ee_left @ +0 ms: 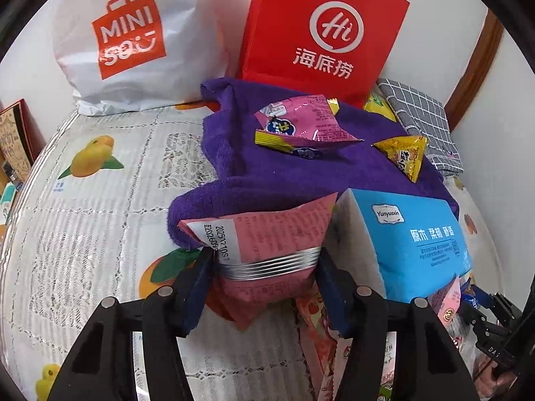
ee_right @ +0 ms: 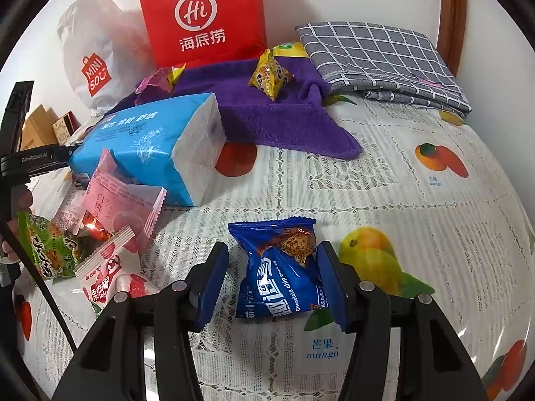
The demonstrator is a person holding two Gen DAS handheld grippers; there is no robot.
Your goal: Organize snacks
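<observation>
My left gripper [ee_left: 264, 267] is shut on a pink snack packet [ee_left: 267, 244], held just in front of the purple towel [ee_left: 301, 170]. On the towel lie a pink-and-yellow packet [ee_left: 301, 127] and a yellow triangular packet [ee_left: 406, 155]. My right gripper [ee_right: 272, 267] is open around a blue chocolate chip cookie packet [ee_right: 284, 267] that lies on the tablecloth; the right pad touches it, the left stands apart. A heap of pink, white and green snack packets [ee_right: 100, 234] lies at the left in the right wrist view.
A blue tissue pack [ee_right: 150, 147] lies beside the towel; it also shows in the left wrist view [ee_left: 418, 240]. A red Haidilao bag [ee_left: 321, 33] and a white Miniso bag [ee_left: 133, 43] stand against the wall. A folded grey checked cloth [ee_right: 381, 60] lies at the back right.
</observation>
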